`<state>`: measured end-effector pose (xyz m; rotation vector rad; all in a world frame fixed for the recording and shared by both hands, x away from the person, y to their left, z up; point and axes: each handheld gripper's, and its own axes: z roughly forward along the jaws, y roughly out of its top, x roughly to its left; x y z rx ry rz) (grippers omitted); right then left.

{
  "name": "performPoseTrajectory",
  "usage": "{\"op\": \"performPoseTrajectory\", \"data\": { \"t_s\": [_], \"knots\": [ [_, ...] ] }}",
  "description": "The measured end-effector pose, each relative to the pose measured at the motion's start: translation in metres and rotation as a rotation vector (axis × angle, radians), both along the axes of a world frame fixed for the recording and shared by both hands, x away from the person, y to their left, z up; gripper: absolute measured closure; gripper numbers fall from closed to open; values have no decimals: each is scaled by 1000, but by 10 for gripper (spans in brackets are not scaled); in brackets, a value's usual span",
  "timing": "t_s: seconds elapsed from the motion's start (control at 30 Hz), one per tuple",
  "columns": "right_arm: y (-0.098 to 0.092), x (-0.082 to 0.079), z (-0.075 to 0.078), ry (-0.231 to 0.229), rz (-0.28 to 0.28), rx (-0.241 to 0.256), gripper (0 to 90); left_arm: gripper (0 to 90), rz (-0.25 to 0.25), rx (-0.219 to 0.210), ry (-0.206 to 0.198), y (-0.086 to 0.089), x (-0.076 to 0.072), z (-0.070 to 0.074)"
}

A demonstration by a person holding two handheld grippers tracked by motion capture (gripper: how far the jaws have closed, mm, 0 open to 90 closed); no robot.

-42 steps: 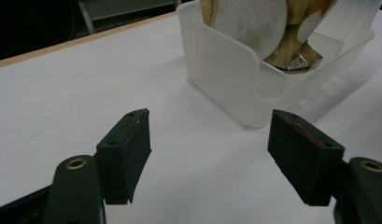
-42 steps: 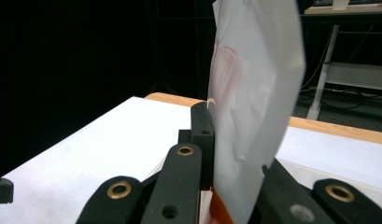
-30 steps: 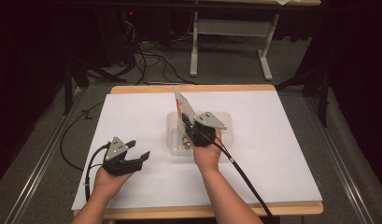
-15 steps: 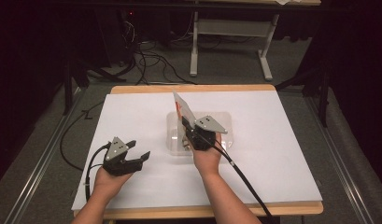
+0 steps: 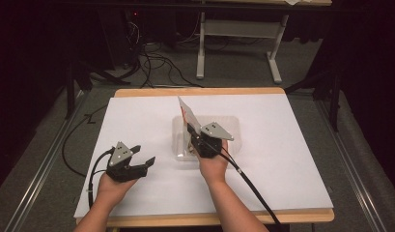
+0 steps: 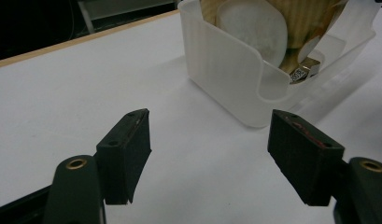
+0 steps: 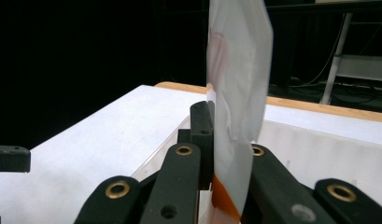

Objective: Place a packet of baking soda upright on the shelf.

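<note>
The flat packet (image 7: 235,84) stands upright, clamped edge-on in the right gripper (image 5: 197,137) above the clear bin (image 5: 231,126); the left gripper (image 5: 137,166) rests well aside, jaws apart, empty.

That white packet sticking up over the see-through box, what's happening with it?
A person works at a white table with a gripper in each hand. The right gripper has its jaws shut on a flat white packet with red and orange print, holding it upright above a clear plastic bin. The left gripper rests on the table beside the bin with its jaws open, holding nothing. More packets sit inside the bin.
</note>
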<state>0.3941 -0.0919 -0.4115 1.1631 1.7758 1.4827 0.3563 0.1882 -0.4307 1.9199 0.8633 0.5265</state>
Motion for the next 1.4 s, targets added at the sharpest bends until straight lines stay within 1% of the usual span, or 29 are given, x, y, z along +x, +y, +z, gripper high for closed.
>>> {"op": "performPoseTrajectory", "data": {
  "t_s": [0.07,0.13,0.23,0.33,0.4,0.5,0.73,0.87,1.0,1.03,1.07,1.17,1.2,1.27,1.4],
  "knots": [
    [1,0,-2,8,2,-1,898,304,0,-1,0,0,0,0],
    [1,0,-6,25,2,-18,898,304,0,0,-1,0,0,0],
    [1,-3,-14,33,10,-14,898,304,1,0,-1,0,0,0],
    [1,-7,-17,32,14,-23,897,305,0,1,1,-1,0,0],
    [-1,-8,-18,37,10,-15,896,305,1,3,1,-1,0,0],
    [-3,-11,-21,36,8,-15,895,304,1,4,1,-1,0,0],
    [-6,-13,-23,44,3,-14,883,304,4,5,-1,-1,0,0],
    [-7,-13,-21,50,8,-13,849,304,6,6,0,-1,0,-1],
    [-9,-13,-19,55,10,-8,734,304,6,5,-1,0,0,0],
    [-10,-13,-17,58,16,-7,677,304,6,3,-4,0,1,0],
    [-10,-12,-17,61,18,-7,641,304,6,3,-4,0,1,0],
    [-11,-12,-12,65,36,-21,530,303,8,2,-2,0,1,0],
    [-11,-12,-11,63,48,-31,483,303,8,3,-3,0,1,0],
    [-10,-12,-9,70,57,-47,416,303,7,4,-5,0,0,0],
    [-11,-16,-6,72,69,-76,309,303,7,4,-3,0,0,0]
  ]
}}
